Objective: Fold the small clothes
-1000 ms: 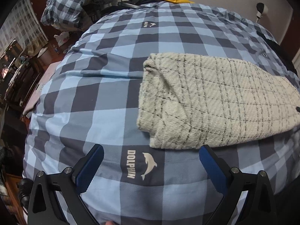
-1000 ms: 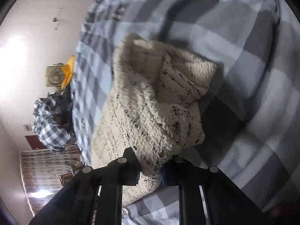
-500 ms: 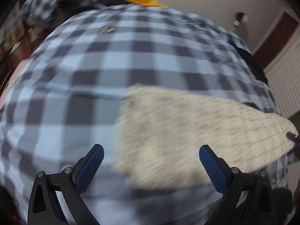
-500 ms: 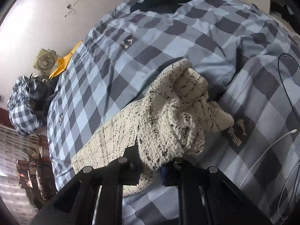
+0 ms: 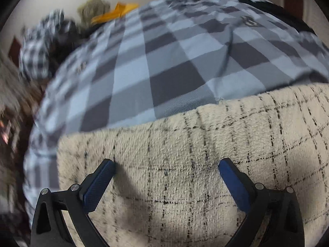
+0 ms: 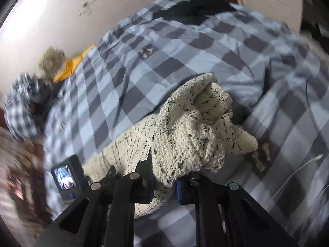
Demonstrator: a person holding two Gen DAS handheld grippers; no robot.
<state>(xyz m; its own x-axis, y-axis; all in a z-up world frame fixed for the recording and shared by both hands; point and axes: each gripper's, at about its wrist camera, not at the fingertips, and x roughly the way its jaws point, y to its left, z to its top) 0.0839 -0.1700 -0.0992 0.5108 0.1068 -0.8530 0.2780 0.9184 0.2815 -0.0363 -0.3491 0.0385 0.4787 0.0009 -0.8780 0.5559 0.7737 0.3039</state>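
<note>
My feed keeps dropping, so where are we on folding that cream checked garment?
Partly folded: the cream garment lies as a long band across the checked bedspread. In hand: the right tongs are clamped on one bunched end, lifted off the bed. The left tongs hang open over the other end. Left: laying the raised end over and flattening.

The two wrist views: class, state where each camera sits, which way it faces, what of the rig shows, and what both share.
Left wrist: on the open left gripper, angled down at the cream garment just below; both blue pads show.
Right wrist: on the right gripper, angled down; its fingers pinch a bunched end of that garment.
Shared: garment, checked bedspread, yellow item.
</note>
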